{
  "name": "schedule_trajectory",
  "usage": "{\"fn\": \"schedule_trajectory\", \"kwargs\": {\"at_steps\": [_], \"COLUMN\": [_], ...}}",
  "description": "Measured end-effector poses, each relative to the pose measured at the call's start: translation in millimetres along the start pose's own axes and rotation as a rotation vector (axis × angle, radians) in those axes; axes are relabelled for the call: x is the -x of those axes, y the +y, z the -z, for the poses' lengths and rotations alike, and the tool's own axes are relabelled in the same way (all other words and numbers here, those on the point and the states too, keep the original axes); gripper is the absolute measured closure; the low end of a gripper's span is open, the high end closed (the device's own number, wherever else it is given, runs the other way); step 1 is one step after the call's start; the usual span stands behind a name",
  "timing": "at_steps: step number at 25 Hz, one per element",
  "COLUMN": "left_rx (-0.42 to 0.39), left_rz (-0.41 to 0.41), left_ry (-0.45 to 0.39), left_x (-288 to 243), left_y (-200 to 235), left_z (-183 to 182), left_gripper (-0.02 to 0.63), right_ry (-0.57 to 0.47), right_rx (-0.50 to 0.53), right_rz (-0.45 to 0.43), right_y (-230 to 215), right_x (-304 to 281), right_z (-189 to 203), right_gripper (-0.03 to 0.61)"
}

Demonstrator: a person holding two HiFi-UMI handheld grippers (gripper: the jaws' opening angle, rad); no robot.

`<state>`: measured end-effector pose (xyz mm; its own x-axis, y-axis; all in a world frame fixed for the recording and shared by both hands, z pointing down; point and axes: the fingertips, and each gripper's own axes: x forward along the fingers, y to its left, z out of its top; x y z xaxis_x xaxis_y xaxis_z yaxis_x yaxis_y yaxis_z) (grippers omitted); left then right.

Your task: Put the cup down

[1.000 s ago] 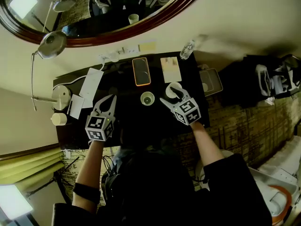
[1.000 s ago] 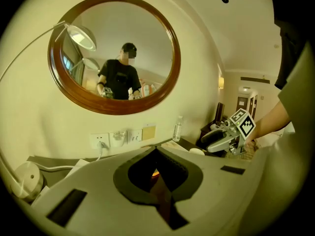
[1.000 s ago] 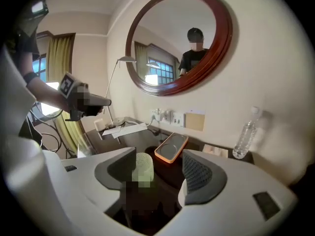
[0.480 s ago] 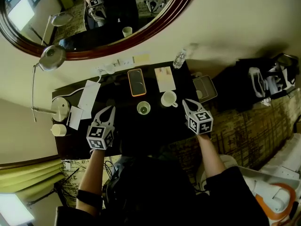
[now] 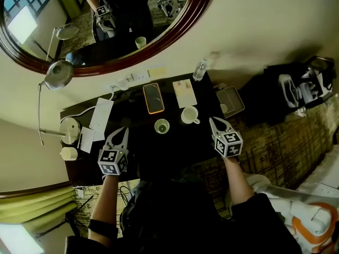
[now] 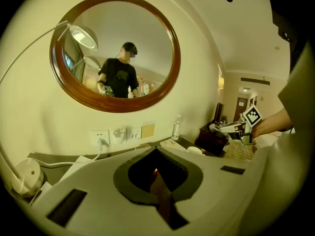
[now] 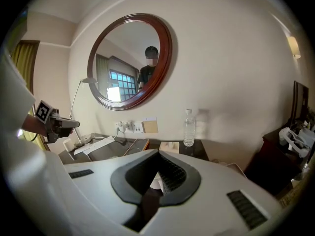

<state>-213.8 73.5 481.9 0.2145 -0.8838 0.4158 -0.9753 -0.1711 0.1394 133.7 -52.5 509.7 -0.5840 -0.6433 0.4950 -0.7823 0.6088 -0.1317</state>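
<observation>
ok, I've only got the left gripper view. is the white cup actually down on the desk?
Observer: Yes. In the head view the white cup stands upright on the black desk, with nothing gripping it.
Operator: right gripper?
Observer: The right gripper is shut and empty, just right of the cup's handle and apart from it.
Operator: anything crowding the cup?
Observer: A smaller cup sits to its left, and a phone lies behind that one.
</observation>
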Motion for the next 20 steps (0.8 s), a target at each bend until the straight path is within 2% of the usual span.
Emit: {"fn": "schedule_trajectory", "kwargs": {"at_steps": [5,20], "left_rx": [0.005,-0.005], "left_rz": [-0.018,-0.027], "left_ry": [0.004,0.016], "left_x": [5,11], "left_y": [3,3], "left_z": [-1,1], "left_gripper": [0.612,0.612], "right_ry": [0.003,0.025], "right_rx": [0.033,0.042], "right_rz": [0.002,-0.006], "right_y": [2,3], "right_x": [0,5], "right_z": [-2,13], "right_gripper": [0.577,0.577]}}
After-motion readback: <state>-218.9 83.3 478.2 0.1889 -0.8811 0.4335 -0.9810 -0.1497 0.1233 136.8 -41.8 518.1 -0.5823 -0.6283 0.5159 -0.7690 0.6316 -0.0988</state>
